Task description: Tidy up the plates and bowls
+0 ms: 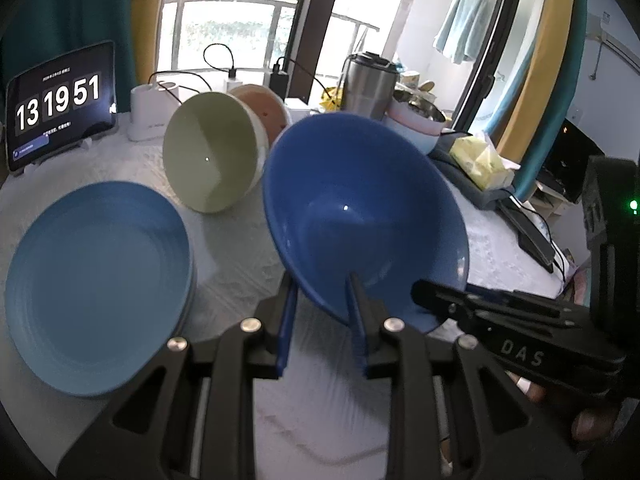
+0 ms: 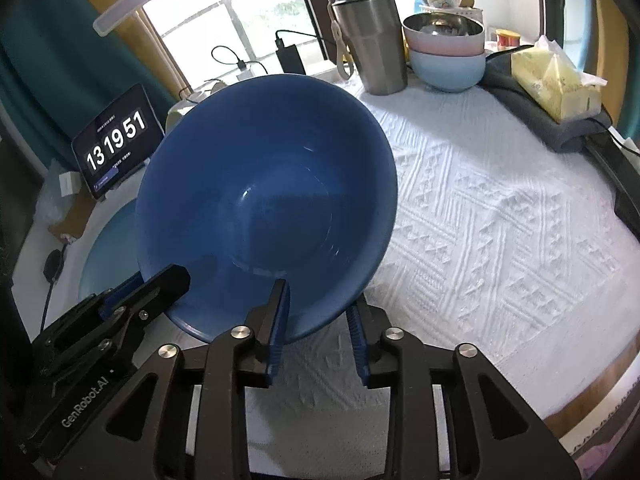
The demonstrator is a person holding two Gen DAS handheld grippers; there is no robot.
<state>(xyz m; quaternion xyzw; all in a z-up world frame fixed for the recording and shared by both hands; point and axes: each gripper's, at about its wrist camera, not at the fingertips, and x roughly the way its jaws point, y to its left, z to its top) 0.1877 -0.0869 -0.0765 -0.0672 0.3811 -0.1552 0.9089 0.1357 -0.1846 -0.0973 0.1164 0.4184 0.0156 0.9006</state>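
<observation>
A dark blue bowl (image 1: 360, 208) is held tilted above the white tablecloth, its opening facing the cameras; it also shows in the right wrist view (image 2: 264, 200). My left gripper (image 1: 322, 288) straddles its lower rim, one finger inside and one outside. My right gripper (image 2: 318, 300) straddles the rim the same way and shows in the left wrist view (image 1: 440, 298). A light blue plate (image 1: 96, 280) lies at the left. A green bowl (image 1: 212, 152) lies on its side, with an orange bowl (image 1: 268, 108) behind it.
A tablet clock (image 1: 60, 104) stands at the back left. A steel tumbler (image 2: 372, 40), stacked pink and light blue bowls (image 2: 448, 56) and a tissue pack (image 2: 556, 76) on a grey cloth stand at the back right. Chargers and cables line the window sill.
</observation>
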